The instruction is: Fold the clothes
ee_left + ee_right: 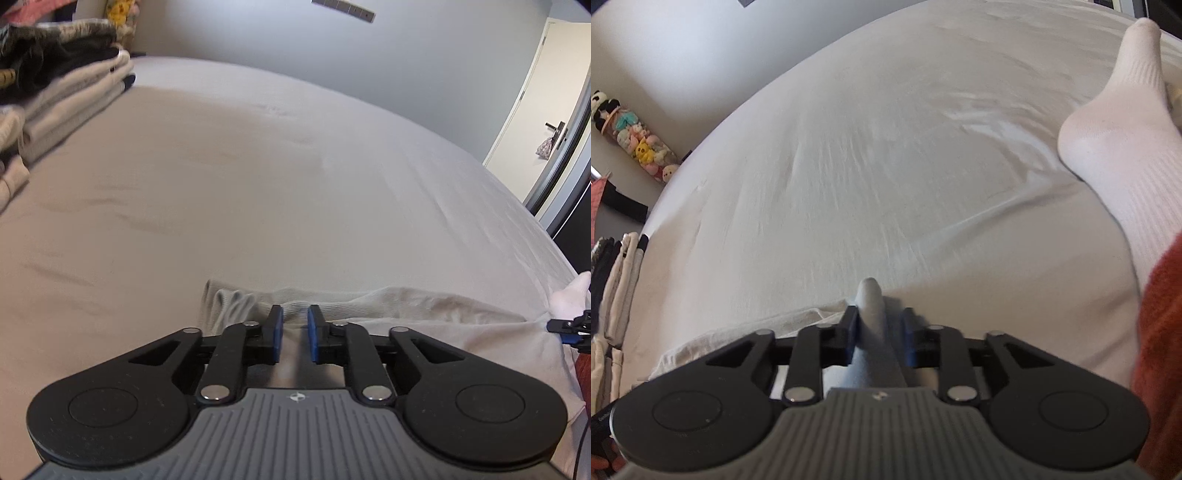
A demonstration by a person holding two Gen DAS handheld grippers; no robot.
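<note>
Two claws sit low over your bed [258, 177]: left claw [295, 332] narrowly parted astride the beige garment [424, 317] hem, right claw [880, 332] straddling a raised fabric fold [873, 325].

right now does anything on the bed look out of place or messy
Mostly tidy. The cream garment lies rumpled along the near edge of the bed, its ribbed hem bunched between the left gripper's pads. A foot in a white sock rests on the sheet beside it.
</note>
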